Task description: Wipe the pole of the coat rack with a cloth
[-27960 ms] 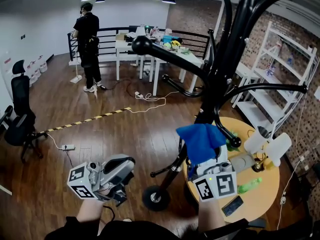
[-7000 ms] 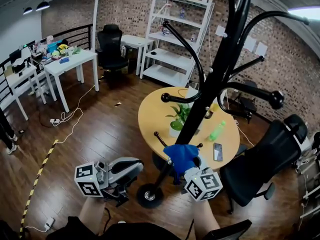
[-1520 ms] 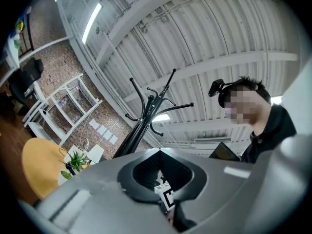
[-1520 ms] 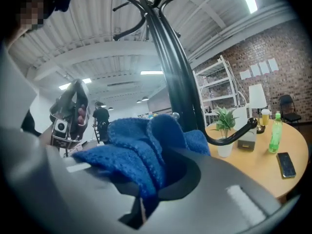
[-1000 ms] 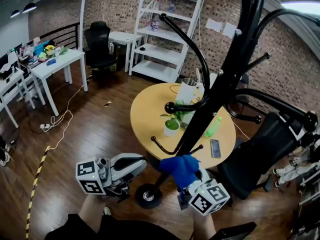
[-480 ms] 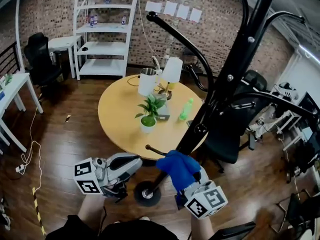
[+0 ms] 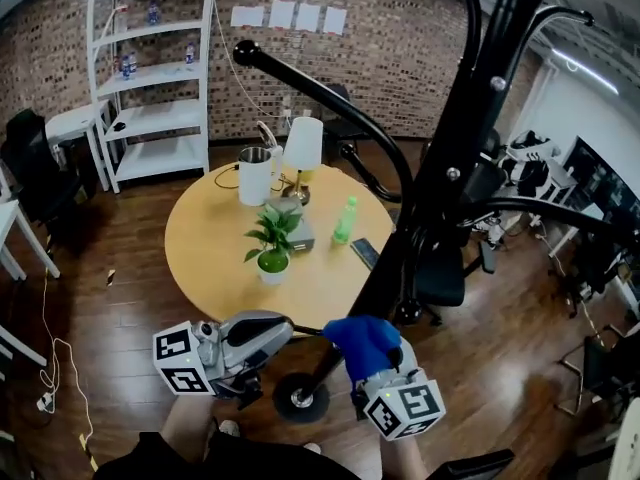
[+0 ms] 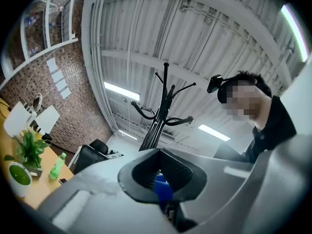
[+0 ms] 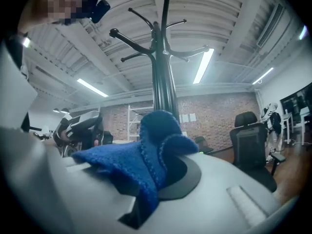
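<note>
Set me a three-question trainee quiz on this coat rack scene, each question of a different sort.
1. True or false: the right gripper is shut on the cloth.
2. Pick one: the bottle on the table is A) red, B) green, C) white.
3. Fill in: the rack's pole is coloured ____.

Key: 1 true; 2 B; 3 black.
</note>
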